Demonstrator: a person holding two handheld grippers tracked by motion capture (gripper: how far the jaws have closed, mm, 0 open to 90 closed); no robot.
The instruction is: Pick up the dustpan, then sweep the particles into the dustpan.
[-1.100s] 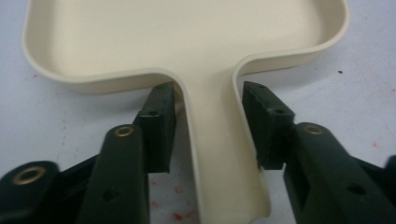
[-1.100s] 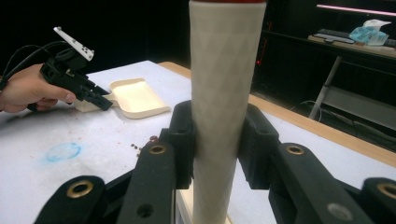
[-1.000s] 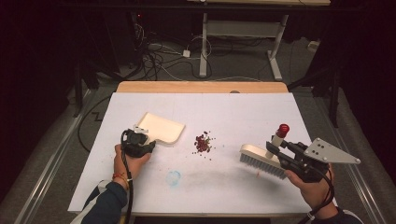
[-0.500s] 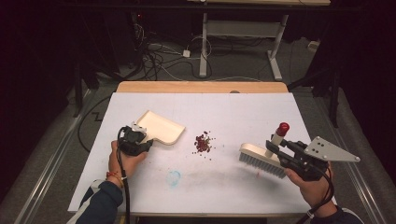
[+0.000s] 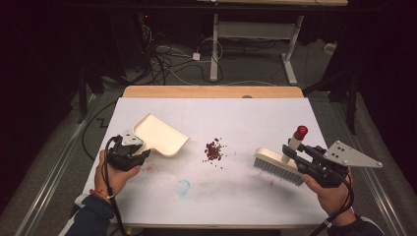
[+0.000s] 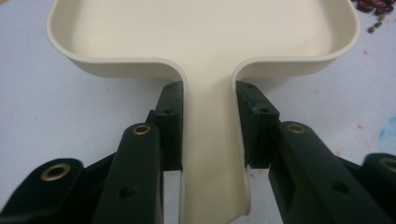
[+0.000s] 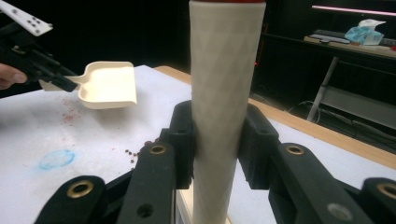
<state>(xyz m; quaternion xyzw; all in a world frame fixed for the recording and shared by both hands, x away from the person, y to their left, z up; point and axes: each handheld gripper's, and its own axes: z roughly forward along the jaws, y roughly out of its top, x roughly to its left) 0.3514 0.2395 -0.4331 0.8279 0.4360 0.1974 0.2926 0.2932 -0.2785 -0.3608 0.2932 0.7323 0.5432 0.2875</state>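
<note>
Beans (image 5: pixel 213 150) are lying in a small dark-red pile near the middle of the counter (image 5: pixel 236 196), with a few strays just beside it. They are sitting between the dustpan (image 5: pixel 162 135) on the left and the brush (image 5: pixel 278 164) on the right, apart from both.

Both tools are being gripped, so the step in hand looks like the setup for a sweep, with no bristle touching the pile yet. The next move probably calls for lowering the dustpan's open lip to the counter close to the beans, then drawing the brush across from the right so the pile is pushed into the pan.

Left gripper (image 6: pixel 209 126) is pinching the dustpan's handle: its fingers (image 6: pixel 170 119) are pressing on either side of the narrow neck, spread just as wide as that neck. Right gripper (image 7: pixel 219 140) is clamping the brush's pale upright handle (image 7: pixel 224 93), its fingers (image 7: pixel 184 140) touching both flanks. In the high view the brush head is resting on or just above the counter; I cannot tell which.
</note>
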